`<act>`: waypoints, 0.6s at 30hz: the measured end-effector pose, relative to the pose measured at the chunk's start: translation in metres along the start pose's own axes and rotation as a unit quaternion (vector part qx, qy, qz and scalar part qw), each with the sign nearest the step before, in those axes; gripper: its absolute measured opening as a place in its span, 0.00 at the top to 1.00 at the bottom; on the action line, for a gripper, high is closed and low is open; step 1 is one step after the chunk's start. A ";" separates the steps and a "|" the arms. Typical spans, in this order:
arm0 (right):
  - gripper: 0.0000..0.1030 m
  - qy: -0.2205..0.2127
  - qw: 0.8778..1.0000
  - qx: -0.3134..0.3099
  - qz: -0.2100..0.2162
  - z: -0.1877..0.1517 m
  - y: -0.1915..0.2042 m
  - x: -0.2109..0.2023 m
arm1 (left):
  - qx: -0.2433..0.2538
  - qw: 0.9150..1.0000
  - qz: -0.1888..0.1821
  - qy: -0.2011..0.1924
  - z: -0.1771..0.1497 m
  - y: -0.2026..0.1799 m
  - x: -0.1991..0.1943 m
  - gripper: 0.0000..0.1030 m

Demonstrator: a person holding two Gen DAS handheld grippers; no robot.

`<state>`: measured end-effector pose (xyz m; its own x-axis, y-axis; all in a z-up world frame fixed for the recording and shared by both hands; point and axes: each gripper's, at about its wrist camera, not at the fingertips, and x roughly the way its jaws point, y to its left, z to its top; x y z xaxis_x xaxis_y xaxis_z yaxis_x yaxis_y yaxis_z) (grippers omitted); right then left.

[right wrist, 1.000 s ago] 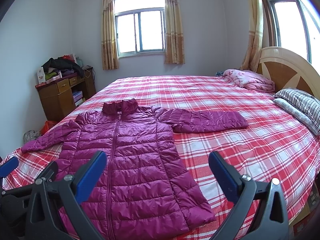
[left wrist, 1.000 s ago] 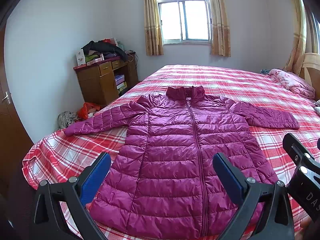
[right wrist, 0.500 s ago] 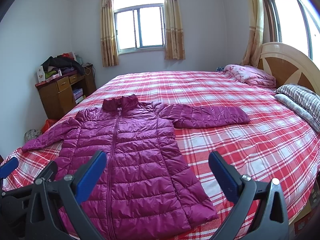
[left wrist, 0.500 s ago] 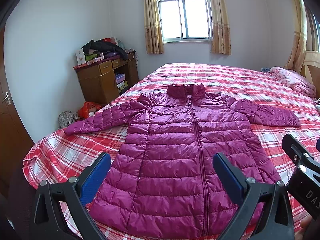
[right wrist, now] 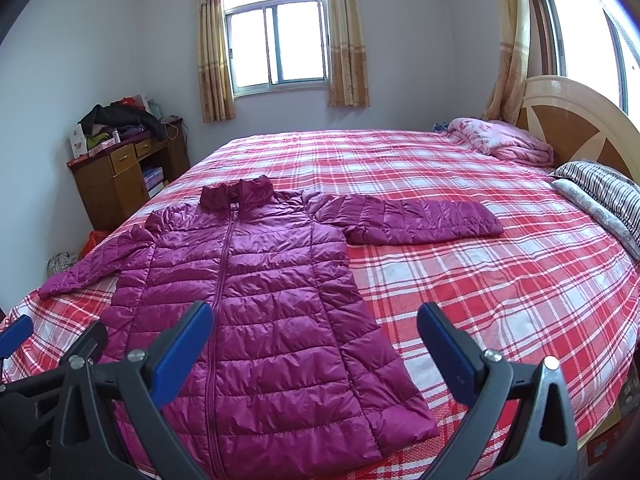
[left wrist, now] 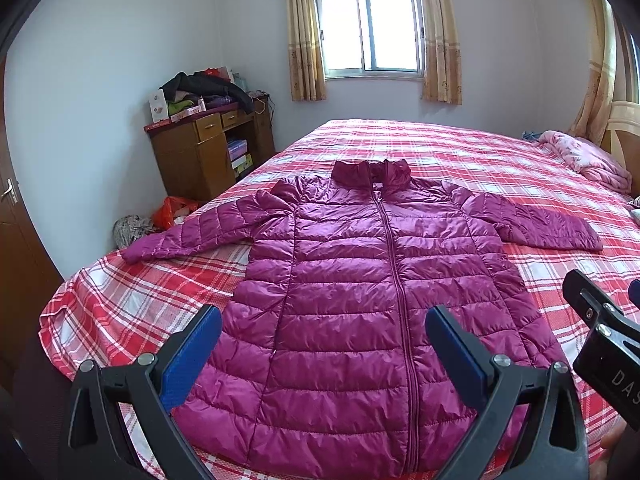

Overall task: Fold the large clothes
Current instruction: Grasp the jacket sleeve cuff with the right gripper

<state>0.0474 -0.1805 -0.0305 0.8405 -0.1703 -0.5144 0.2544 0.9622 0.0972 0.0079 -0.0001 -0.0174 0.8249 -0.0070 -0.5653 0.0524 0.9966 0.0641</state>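
— Behind everything, what's the room like?
— White walls, a curtained window (left wrist: 370, 30) at top centre, a brown wooden cabinet (left wrist: 208, 152) piled with clutter at mid left, and a wide bed with a red-and-white plaid sheet (right wrist: 480, 280) filling the middle

— How do the grippers stand?
— Left gripper (left wrist: 322, 344), black with blue pads, sits at the bottom of its view, jaws spread wide, holding nothing and touching nothing. Right gripper (right wrist: 314, 338) is the same in its own view: wide apart, empty, above the bed's near edge

— And the garment?
— A magenta quilted puffer jacket (left wrist: 360, 288) lies flat, zipped, front up, on the sheet. Its long axis runs from the hem at the bottom of the frame up to the collar (left wrist: 372, 174) toward the window. One sleeve stretches to the left edge of the bed, the other sleeve (right wrist: 420, 220) to the right, toward the striped pillow (right wrist: 600, 188)
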 end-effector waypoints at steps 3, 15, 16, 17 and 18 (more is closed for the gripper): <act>0.00 -0.001 1.000 0.002 0.007 0.001 -0.008 0.008 | -0.011 0.999 -0.036 0.012 0.000 0.004 0.009 0.01; 0.00 0.058 0.995 0.076 -0.005 0.034 -0.133 0.101 | -0.050 0.997 -0.006 0.064 0.008 0.057 0.095 0.01; 0.06 0.062 0.994 0.090 -0.015 0.041 -0.150 0.112 | -0.046 0.997 -0.005 0.065 0.011 0.062 0.105 0.01; 0.14 0.062 0.992 0.107 -0.023 0.048 -0.168 0.121 | -0.043 0.997 -0.003 0.067 0.015 0.066 0.113 0.01; 0.17 0.062 0.989 0.131 -0.026 0.056 -0.190 0.132 | -0.041 0.997 0.004 0.071 0.020 0.070 0.122 0.01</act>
<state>0.1362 -0.3973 -0.0692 0.7622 -0.1751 -0.6232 0.4247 0.8618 0.2774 0.1237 0.0674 -0.0659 0.7372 0.0068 -0.6757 -0.0050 1.0000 0.0045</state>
